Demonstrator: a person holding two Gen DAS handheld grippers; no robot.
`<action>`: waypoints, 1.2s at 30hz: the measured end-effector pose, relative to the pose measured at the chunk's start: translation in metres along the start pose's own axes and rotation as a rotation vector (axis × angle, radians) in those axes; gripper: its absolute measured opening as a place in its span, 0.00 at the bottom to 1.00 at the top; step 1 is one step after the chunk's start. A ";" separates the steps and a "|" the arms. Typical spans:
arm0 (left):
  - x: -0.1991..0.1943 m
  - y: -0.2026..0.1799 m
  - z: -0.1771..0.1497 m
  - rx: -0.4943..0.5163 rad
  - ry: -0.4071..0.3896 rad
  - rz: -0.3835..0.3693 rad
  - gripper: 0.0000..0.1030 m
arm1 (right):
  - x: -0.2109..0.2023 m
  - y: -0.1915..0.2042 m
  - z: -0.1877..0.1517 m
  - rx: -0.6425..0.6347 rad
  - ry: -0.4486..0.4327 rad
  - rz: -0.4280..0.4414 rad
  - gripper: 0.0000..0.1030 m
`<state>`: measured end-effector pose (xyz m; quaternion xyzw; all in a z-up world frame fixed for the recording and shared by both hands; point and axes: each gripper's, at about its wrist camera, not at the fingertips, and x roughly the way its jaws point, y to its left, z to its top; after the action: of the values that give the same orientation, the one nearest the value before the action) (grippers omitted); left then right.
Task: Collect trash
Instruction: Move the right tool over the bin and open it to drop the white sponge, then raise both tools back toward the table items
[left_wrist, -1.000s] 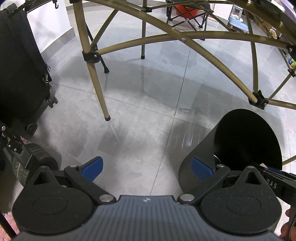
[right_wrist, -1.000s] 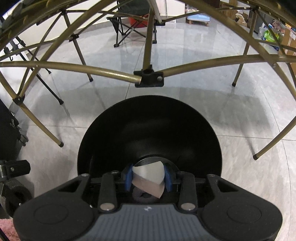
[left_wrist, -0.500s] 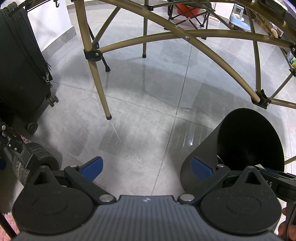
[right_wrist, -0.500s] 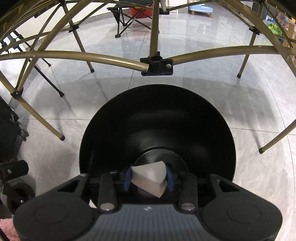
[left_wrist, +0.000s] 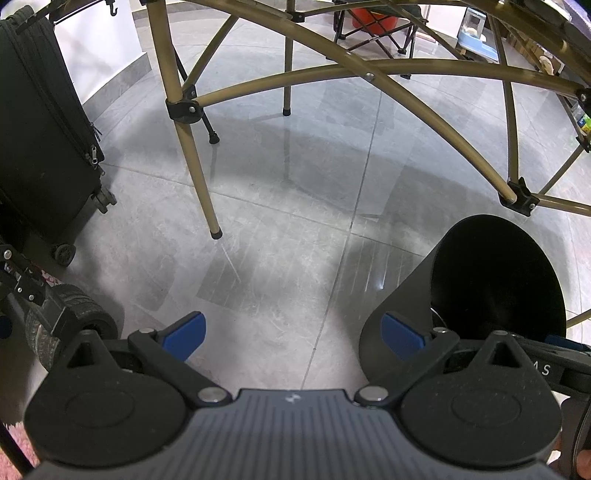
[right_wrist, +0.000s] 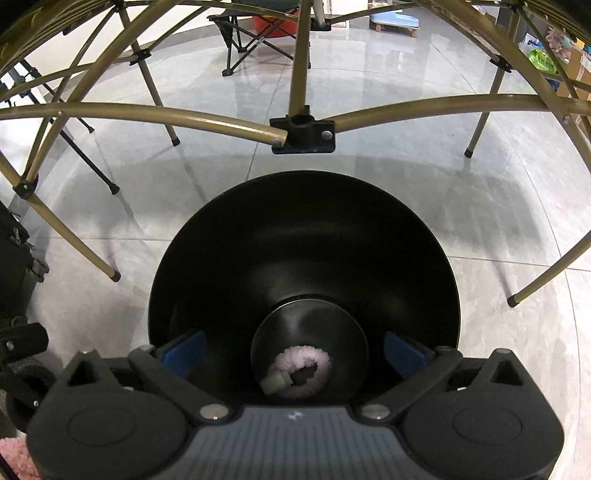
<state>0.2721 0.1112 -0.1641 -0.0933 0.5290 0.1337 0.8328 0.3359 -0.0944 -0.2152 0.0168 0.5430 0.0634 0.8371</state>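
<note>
We work from the left side of the scene to the right.

At the far left in the left wrist view we see a black wheeled suitcase (left_wrist: 40, 140) standing upright on the grey tiled floor (left_wrist: 295, 229). Below it, a rubber tyre (left_wrist: 70, 325) on a black frame sits at the frame edge. Gold-coloured folding table legs (left_wrist: 192, 155) with black joints rise over the floor and cross overhead.

Our left gripper (left_wrist: 291, 334) points down at bare floor. Its blue pads (left_wrist: 184, 334) stand wide apart with nothing between them; the tongs are open and empty.

To the right of it stands the black bin (left_wrist: 399, 306), its round mouth facing up. The right-hand blue pad of the left gripper overlaps the bin's outer wall in the picture; we cannot tell whether it touches. A red and black folding chair (left_wrist: 373, 22) stands far back on the floor.

In the right wrist view, our right gripper (right_wrist: 293, 352) hangs directly over the bin (right_wrist: 303, 221), inside its rim. Its jaws are opening, the blue pads (right_wrist: 183, 352) spread to either side with nothing held between them.

The trash lies at the bottom of the bin: a small pale crumpled piece (right_wrist: 273, 382) rests against a fluffy lilac ring (right_wrist: 306, 369) on the round base. Both items are well below the pads and clear of them.

At the far right, a green packet (right_wrist: 541, 61) sits among goods at the room's edge.
</note>
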 end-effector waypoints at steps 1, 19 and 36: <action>0.000 0.000 0.000 0.001 -0.001 0.000 1.00 | 0.000 0.000 0.000 0.001 -0.002 0.000 1.00; -0.035 -0.009 0.004 0.002 -0.094 -0.034 1.00 | -0.035 -0.006 0.003 0.012 -0.094 0.010 1.00; -0.128 -0.038 0.019 -0.014 -0.356 -0.141 1.00 | -0.158 -0.025 0.009 -0.028 -0.526 0.015 1.00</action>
<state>0.2486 0.0647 -0.0396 -0.1108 0.3644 0.0934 0.9199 0.2831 -0.1384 -0.0710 0.0251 0.3056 0.0704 0.9492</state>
